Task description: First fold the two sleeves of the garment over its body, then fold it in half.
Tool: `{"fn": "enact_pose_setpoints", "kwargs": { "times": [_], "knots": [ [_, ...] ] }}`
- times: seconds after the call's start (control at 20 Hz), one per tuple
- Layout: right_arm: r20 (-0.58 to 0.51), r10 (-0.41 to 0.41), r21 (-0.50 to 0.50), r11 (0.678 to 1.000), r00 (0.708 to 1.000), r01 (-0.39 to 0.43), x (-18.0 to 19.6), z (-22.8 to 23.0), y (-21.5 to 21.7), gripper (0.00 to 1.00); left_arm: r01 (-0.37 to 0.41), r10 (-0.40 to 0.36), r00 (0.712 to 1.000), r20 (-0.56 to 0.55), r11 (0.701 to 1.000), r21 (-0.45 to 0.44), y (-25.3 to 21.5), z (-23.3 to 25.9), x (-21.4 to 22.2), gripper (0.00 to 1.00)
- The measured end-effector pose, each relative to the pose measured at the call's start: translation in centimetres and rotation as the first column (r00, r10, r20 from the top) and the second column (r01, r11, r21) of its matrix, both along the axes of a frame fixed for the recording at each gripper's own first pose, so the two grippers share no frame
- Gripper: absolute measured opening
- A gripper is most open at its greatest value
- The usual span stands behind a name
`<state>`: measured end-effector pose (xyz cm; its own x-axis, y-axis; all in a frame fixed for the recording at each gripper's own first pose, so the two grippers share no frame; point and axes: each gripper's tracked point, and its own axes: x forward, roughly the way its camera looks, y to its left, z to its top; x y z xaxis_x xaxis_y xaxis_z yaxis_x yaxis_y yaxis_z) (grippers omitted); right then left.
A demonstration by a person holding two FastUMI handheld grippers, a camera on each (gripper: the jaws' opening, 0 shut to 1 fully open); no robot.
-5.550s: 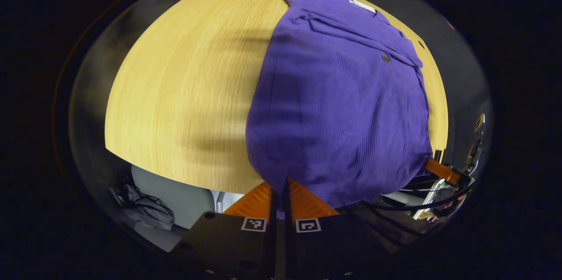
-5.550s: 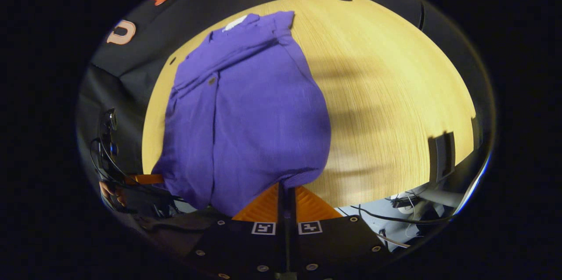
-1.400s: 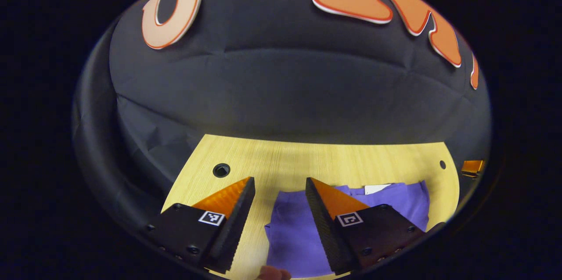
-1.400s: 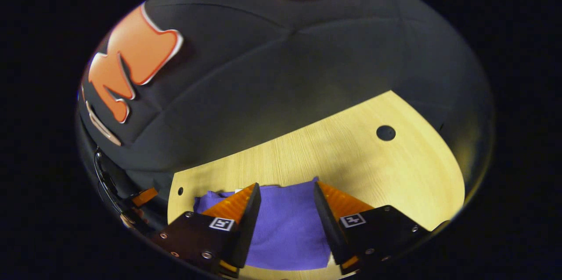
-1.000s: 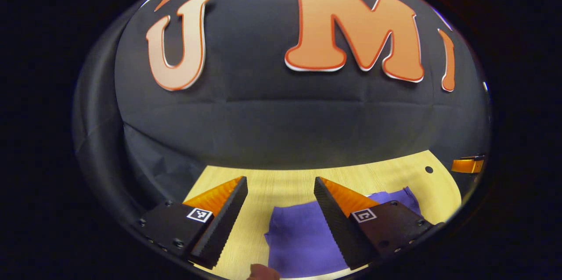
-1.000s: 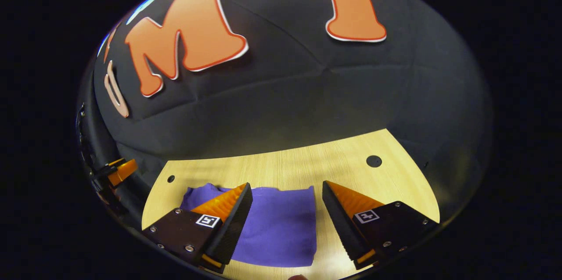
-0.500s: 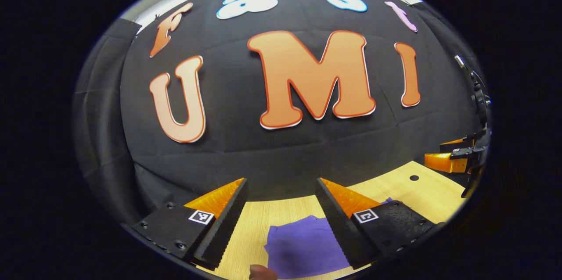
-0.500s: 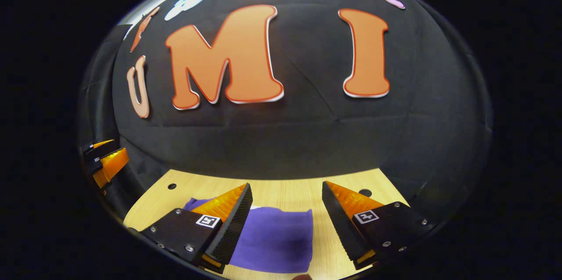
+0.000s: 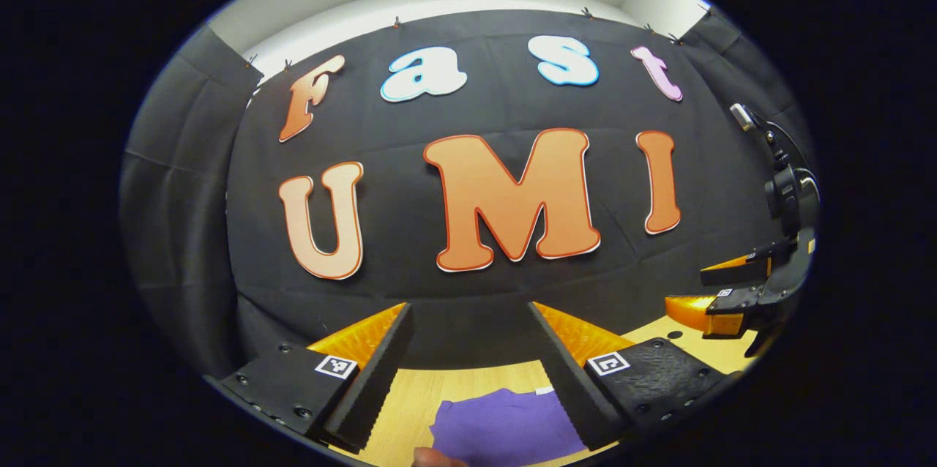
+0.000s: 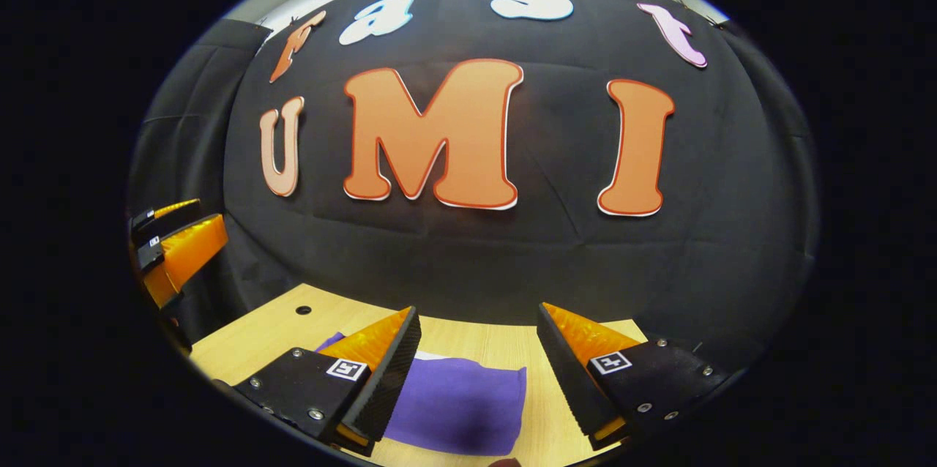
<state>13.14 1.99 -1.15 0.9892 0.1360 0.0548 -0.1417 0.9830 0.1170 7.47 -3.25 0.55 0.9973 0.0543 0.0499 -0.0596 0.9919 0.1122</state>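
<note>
The purple garment (image 9: 505,427) lies folded into a compact rectangle on the wooden table (image 9: 468,383), low in the left gripper view. It appears again, purple garment (image 10: 457,405), flat on the table (image 10: 263,339) in the right gripper view. My left gripper (image 9: 468,309) is open and held above it, nothing between its fingers. The same gripper (image 10: 176,244) shows at the left edge of the right gripper view. My right gripper (image 10: 477,313) is open and empty above the cloth too. It also appears as the right gripper (image 9: 721,288) at the far right of the left gripper view.
The table has small round holes (image 10: 302,310) near its back edge. The booth's black cloth wall (image 9: 468,299) rises right behind the table. A fingertip (image 9: 435,458) shows at the bottom of the left gripper view.
Both grippers let go of the garment's hem after carrying it over, leaving it folded. Since then both have stayed open, lifted and tilted up toward the wall.
</note>
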Motion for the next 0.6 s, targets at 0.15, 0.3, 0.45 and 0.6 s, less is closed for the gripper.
{"fn": "enact_pose_setpoints", "kwargs": {
  "times": [0.15,0.3,0.45,0.6],
  "knots": [
    [0.018,-0.006,0.023,1.0,1.0,0.005,-2.5,-0.2,1.0,0.94,0.028,-0.028,0.998,0.056,1.0,-0.002,-0.1,0.8,-2.7,0.98],
    [0.033,-0.006,0.045,0.999,0.999,0.005,-5.5,-0.4,1.9,0.94,0.076,-0.078,0.993,0.089,0.997,0.032,-0.9,1.1,-6.0,1.0],
    [0.046,-0.032,0.031,0.999,0.998,0.031,-7.8,-0.7,2.3,0.94,0.119,-0.122,0.989,0.087,0.992,0.033,-1.7,0.5,-8.3,0.97],
    [0.054,-0.024,0.02,1.0,0.998,0.023,-10.5,-0.6,3.5,0.94,0.125,-0.128,0.987,0.098,0.992,0.029,-1.5,0.8,-10.1,0.97]
  ]
}}
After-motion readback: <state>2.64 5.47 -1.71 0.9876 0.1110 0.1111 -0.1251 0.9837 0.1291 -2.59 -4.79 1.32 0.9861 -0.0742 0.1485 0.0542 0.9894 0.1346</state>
